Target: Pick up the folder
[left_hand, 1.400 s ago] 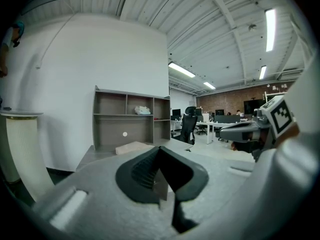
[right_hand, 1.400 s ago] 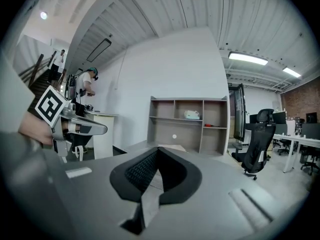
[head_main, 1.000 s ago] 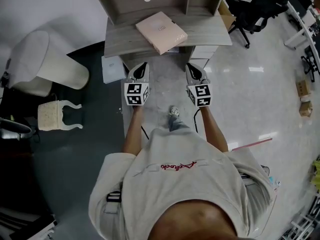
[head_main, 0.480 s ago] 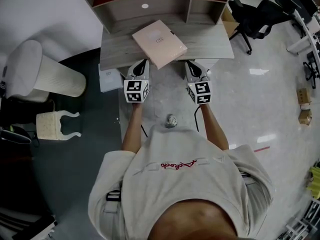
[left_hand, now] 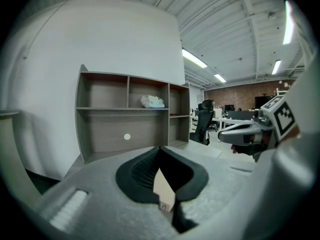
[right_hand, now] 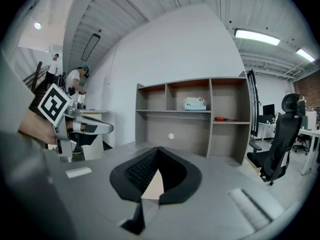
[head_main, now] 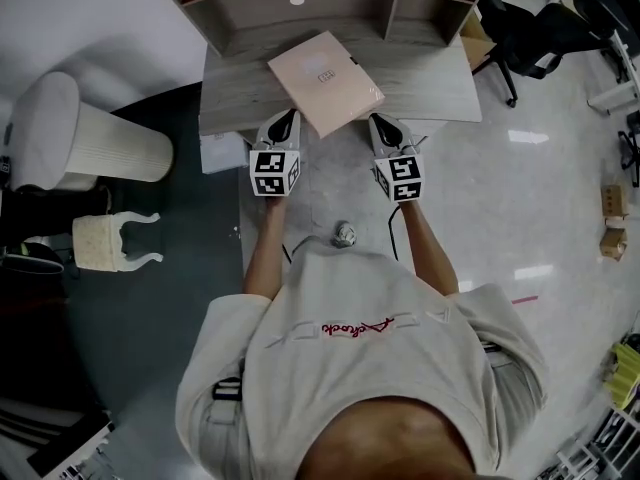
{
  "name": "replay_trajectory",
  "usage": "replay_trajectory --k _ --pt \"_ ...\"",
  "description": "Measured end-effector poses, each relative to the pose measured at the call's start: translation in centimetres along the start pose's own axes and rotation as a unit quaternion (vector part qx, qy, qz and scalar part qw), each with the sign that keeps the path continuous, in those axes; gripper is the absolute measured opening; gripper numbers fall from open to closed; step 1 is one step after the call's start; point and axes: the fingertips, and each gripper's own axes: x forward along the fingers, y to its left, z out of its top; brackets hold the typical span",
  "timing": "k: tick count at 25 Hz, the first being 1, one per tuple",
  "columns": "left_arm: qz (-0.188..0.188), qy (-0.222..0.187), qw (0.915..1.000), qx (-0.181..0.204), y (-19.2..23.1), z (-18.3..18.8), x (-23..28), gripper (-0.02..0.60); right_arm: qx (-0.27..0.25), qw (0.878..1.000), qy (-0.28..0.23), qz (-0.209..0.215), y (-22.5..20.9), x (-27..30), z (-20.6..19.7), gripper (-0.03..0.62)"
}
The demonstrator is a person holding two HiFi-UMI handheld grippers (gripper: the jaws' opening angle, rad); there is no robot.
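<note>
Two hand-held grippers, left (head_main: pixel 288 117) and right (head_main: pixel 378 122), flank the folder's (head_main: pixel 325 81) near corner.

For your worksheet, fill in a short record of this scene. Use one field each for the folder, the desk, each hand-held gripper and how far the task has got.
folder: pink, lying flat and askew on the desk, near corner over the front edge
desk: grey wood, shelf unit at the back
left hand-held gripper: jaws together, nothing held, left of the folder's near corner
right hand-held gripper: jaws together, nothing held, right of that corner
task status: folder not yet gripped
</note>
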Motion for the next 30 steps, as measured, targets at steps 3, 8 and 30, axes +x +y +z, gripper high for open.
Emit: replay_trajectory --k 3,8,30 --pt "0.004 0.010 0.9999 -0.005 0.7 -0.9 0.6 -0.002 0.009 1.000 0.011 0.008 0.5 1.2 -0.9 0.005" --pt "0.002 0.024 0.9996 -0.013 1.3 -2.2 1.4 -0.001 0.019 0.999 0.025 0.017 1.1 2.9 -2.0 0.005" --pt "-0.039 0.084 0.9945 -0.049 3.4 -10.4 5.2 0.000 0.076 0.992 0.100 -0.004 2.3 7.7 -9.7 0.005"
